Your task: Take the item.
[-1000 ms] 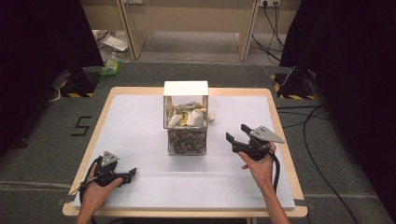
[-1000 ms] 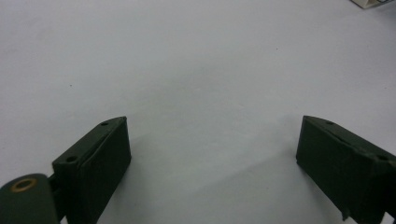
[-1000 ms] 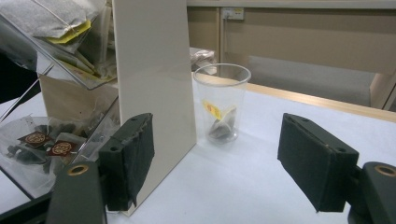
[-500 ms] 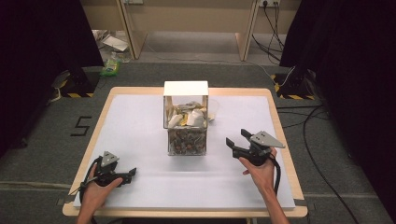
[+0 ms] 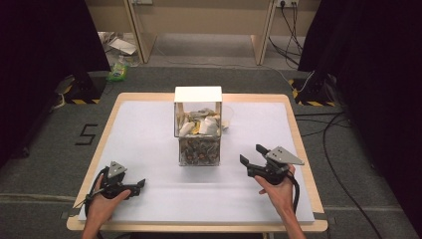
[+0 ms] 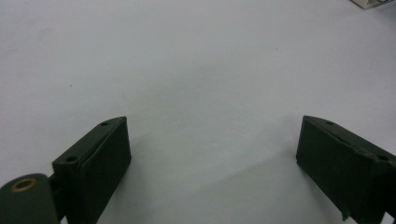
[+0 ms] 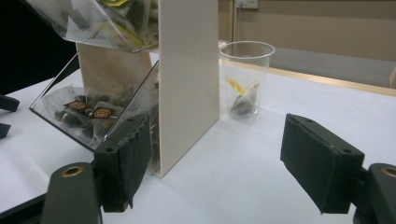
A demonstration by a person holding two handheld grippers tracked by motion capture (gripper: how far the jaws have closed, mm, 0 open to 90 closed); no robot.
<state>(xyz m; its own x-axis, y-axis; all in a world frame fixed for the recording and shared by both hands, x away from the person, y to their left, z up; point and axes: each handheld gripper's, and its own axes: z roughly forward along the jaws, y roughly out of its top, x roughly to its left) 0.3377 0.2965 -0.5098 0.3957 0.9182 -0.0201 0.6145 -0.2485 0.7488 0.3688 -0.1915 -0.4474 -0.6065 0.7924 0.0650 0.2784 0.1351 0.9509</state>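
Right gripper [image 5: 251, 154] drifted slightly down and back toward 6 o'clock since earlier frame; jaws just opened further, wide, nothing between. Left gripper [image 5: 141, 183] unchanged, jaws wide, empty.

Table [image 5: 149, 124]: one.
Dispenser box [image 5: 198, 124] at centre, 10 o'clock from right gripper: one, two bins, stiff, likely light, could tip.
Cup [image 7: 245, 74] at its 3 o'clock: one, thin, crushable.
Tea bags [image 7: 88, 109]: many, soft, light; pinch by sachet edge.

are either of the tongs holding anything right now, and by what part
Nothing is held. The left tongs stand open over bare table, and the right tongs stand open, short of the dispenser.
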